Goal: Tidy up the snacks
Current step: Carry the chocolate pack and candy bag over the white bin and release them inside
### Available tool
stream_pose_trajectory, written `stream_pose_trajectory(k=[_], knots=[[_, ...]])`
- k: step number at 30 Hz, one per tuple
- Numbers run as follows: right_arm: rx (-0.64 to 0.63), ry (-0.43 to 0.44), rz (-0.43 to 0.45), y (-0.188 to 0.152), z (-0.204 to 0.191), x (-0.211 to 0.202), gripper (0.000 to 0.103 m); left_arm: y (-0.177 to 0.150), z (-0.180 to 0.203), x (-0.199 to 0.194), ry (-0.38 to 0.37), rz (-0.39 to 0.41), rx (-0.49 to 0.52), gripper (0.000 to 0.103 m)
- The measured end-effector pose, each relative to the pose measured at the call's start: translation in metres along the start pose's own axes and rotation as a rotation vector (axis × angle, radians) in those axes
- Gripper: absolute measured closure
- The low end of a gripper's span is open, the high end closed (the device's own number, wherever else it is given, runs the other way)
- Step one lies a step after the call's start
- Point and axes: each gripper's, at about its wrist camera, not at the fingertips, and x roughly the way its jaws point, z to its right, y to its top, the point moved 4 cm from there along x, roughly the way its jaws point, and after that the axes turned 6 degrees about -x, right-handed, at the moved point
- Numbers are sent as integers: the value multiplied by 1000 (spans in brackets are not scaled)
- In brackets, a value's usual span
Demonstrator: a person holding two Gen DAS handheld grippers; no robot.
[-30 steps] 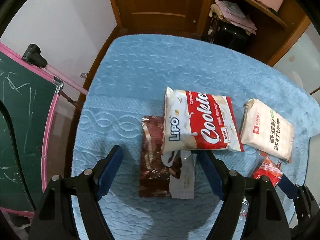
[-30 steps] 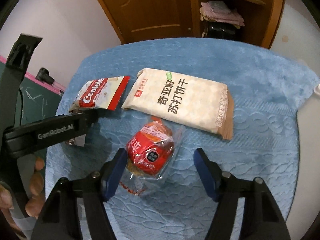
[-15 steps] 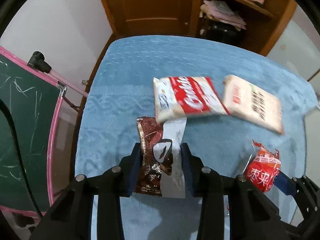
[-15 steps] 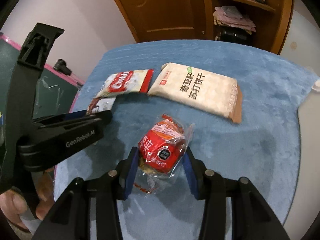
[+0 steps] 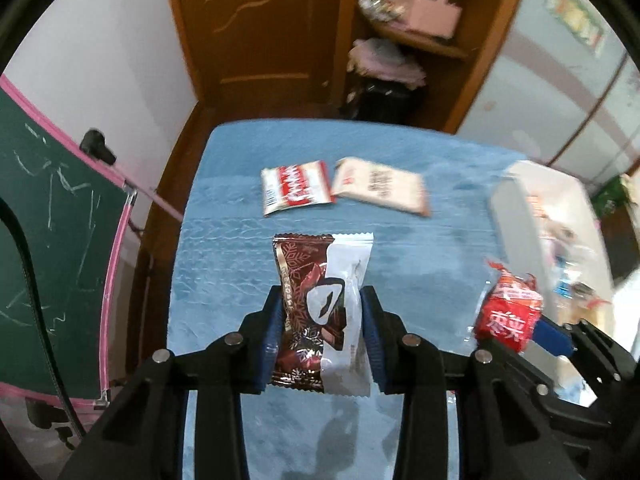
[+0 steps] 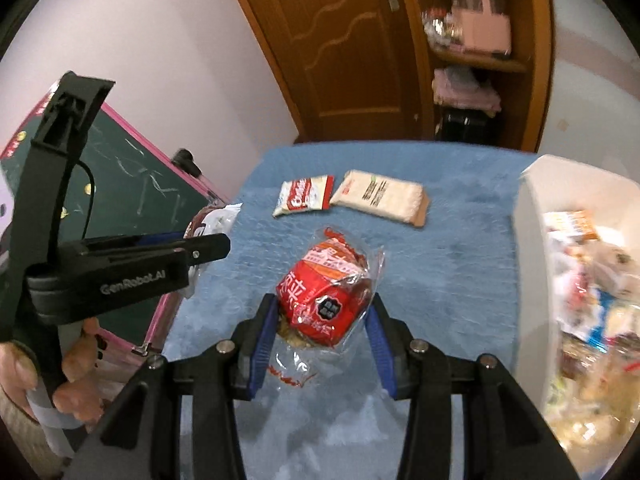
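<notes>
My left gripper (image 5: 322, 312) is shut on a brown-and-white snack packet (image 5: 322, 312), held clear above the blue cloth (image 5: 224, 264). My right gripper (image 6: 322, 316) is shut on a red snack in clear wrap (image 6: 326, 300), also lifted off the cloth; the same red snack (image 5: 508, 312) shows at the right of the left wrist view. A red-and-white cookie bag (image 6: 304, 196) and a cream cracker pack (image 6: 382, 196) lie side by side at the far end of the cloth. A white bin (image 6: 532, 248) holding several snacks stands at the right.
A green chalkboard with a pink frame (image 5: 48, 240) leans left of the table. Behind the table are a wooden door (image 6: 344, 52) and shelves with a pink box (image 6: 484, 28). A hand (image 6: 80, 364) grips the left tool's handle.
Both grippers closed on their snacks and rose from the cloth. The cookie bag and cracker pack now look farther away. The white bin came into view at the right.
</notes>
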Motion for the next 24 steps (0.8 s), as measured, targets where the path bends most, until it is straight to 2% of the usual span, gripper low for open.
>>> stream_pose_trajectory(k=[7,11,18,24], knots=[[16,19,127,-18,8,-82,59,-25,63,-71,-86,66,76,67],[-2,-12,190,-22,18,-123,58,-35,102,-94,-125,92,126,67],[2,-133,315,-23,63,-196,58,-48,176,-112,-172,122,218,67],[43,-245,346,-16,123,-224,58,-55,235,-107,-178,154,283,67]])
